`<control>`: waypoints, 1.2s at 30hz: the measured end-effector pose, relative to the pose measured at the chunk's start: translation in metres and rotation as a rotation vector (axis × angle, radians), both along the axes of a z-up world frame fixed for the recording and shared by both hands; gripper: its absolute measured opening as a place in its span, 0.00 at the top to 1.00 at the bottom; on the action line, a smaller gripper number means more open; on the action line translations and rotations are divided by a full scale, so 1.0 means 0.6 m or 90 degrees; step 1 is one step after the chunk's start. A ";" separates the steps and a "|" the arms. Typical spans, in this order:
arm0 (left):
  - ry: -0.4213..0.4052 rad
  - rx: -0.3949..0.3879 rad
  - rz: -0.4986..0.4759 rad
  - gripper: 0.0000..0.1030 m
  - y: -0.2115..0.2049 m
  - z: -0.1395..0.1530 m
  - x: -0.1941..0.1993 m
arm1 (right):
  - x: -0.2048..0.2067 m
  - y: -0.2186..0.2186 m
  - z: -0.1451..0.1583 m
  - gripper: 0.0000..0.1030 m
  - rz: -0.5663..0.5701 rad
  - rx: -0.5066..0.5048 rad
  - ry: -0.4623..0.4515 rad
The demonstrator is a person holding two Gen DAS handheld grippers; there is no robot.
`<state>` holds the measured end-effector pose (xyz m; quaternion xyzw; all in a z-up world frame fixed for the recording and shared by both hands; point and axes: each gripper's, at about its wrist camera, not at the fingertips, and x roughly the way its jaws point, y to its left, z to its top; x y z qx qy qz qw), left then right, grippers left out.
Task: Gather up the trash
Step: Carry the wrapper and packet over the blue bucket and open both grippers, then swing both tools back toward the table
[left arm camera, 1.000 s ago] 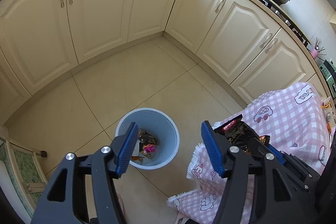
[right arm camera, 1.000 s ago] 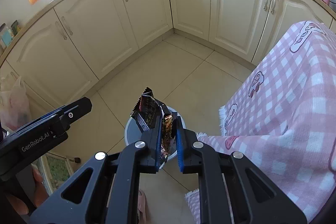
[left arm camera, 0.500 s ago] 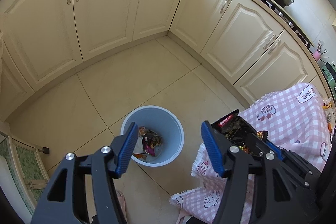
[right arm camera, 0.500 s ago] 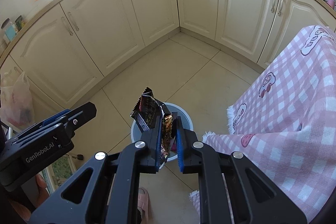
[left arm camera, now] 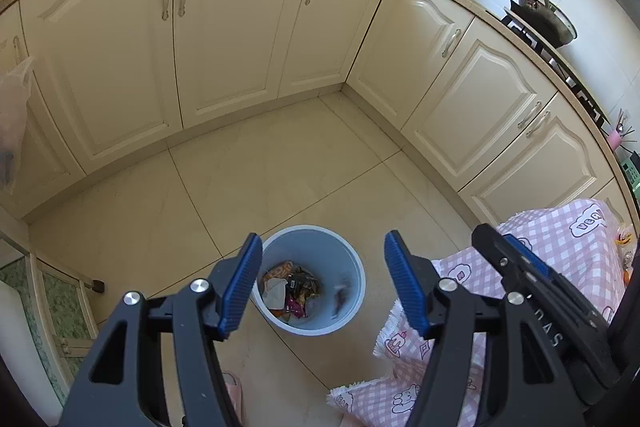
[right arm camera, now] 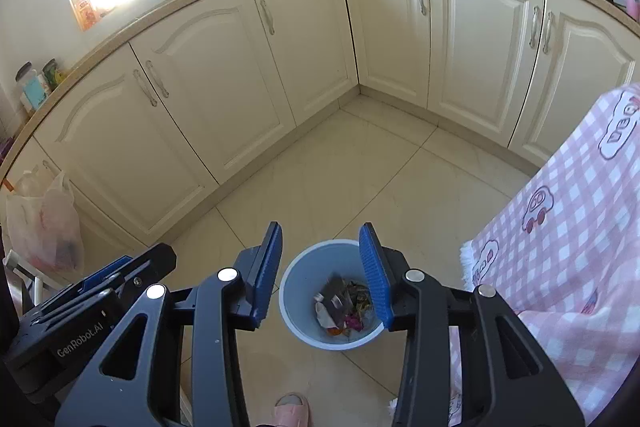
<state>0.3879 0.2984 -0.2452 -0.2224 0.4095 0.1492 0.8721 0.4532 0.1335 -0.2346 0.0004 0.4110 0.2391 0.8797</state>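
Cream kitchen cabinets [right arm camera: 224, 99] wrap a tiled floor [left arm camera: 280, 179]. A pink checked tablecloth [right arm camera: 568, 227] hangs beside the pale blue trash bin [left arm camera: 344, 259], which holds crumpled snack wrappers [right arm camera: 344, 303]. The left gripper [left arm camera: 320, 283] has its jaws spread, empty. The right gripper [right arm camera: 320, 275] has just been opening its jaws, nothing between them.

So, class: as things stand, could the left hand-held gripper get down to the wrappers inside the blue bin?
Probably yes. The left hand-held gripper is open and empty, and the blue bin stands uncovered on the floor below it. Nothing lies between them. The wrappers sit at the bottom, so it must descend inside.
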 end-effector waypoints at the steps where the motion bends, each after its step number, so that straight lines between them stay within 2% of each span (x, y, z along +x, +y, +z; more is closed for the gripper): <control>1: -0.001 0.000 -0.002 0.40 -0.002 0.003 0.000 | -0.002 -0.002 0.004 0.63 -0.001 0.000 -0.003; 6: -0.013 0.002 -0.029 0.40 -0.040 0.029 -0.003 | -0.020 -0.048 0.038 0.62 -0.018 -0.001 -0.033; 11: -0.041 0.013 -0.074 0.40 -0.109 0.078 -0.007 | -0.043 -0.123 0.084 0.60 -0.060 0.011 -0.063; 17: -0.082 0.032 -0.159 0.37 -0.237 0.143 -0.017 | -0.080 -0.245 0.144 0.58 -0.124 0.025 -0.104; 22: -0.100 0.033 -0.249 0.37 -0.369 0.180 -0.014 | -0.115 -0.379 0.184 0.54 -0.201 0.027 -0.141; 30: -0.093 0.042 -0.395 0.35 -0.588 0.192 0.002 | -0.158 -0.589 0.193 0.46 -0.332 0.005 -0.154; 36: -0.067 0.039 -0.477 0.35 -0.709 0.166 0.021 | -0.163 -0.715 0.168 0.44 -0.409 -0.004 -0.120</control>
